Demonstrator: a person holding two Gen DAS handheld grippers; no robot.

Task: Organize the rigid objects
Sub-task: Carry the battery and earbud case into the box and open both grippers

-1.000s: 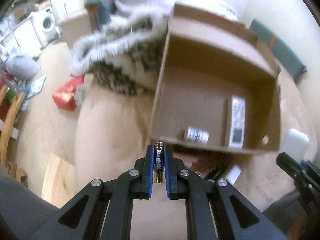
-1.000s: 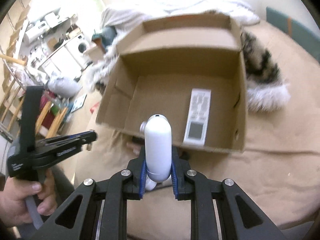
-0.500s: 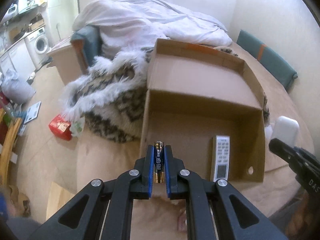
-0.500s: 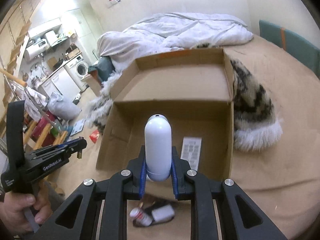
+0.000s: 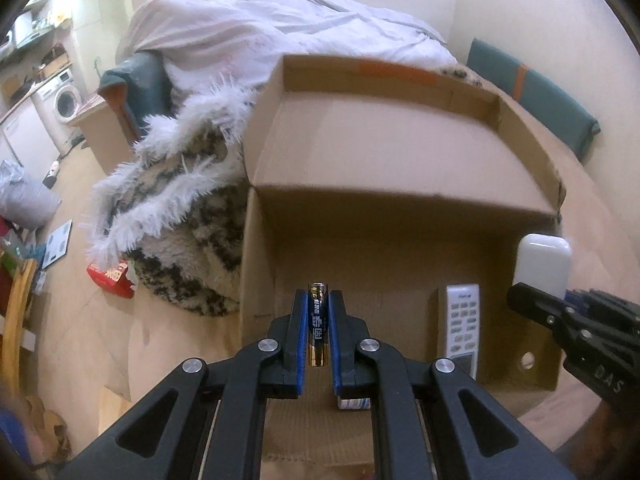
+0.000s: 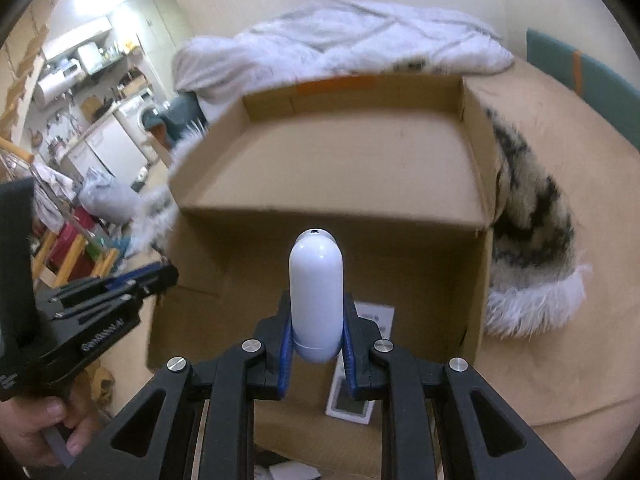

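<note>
My left gripper [image 5: 318,300] is shut on a dark blue and gold battery [image 5: 318,326], held upright over the near part of an open cardboard box [image 5: 384,148]. My right gripper [image 6: 317,316] is shut on a white rounded capsule-shaped case [image 6: 316,292], also above the box [image 6: 352,152]. A white remote control [image 5: 462,324] lies on the box floor at the right; the right wrist view shows the remote [image 6: 352,398] partly hidden behind the fingers. The right gripper with the white case [image 5: 544,264] shows at the right edge of the left wrist view. The left gripper [image 6: 160,276] appears at the left of the right wrist view.
The box sits on a tan sheet [image 6: 568,360] on a bed. A furry black-and-white blanket [image 5: 176,200] lies at the box's left, a white duvet [image 5: 280,36] behind. A small labelled item [image 5: 352,402] lies under the left fingers. A hand [image 6: 36,428] holds the left gripper.
Both grippers have moved forward over the box, which now fills more of each view. The small bottle seen in front of the box has dropped out of sight.
</note>
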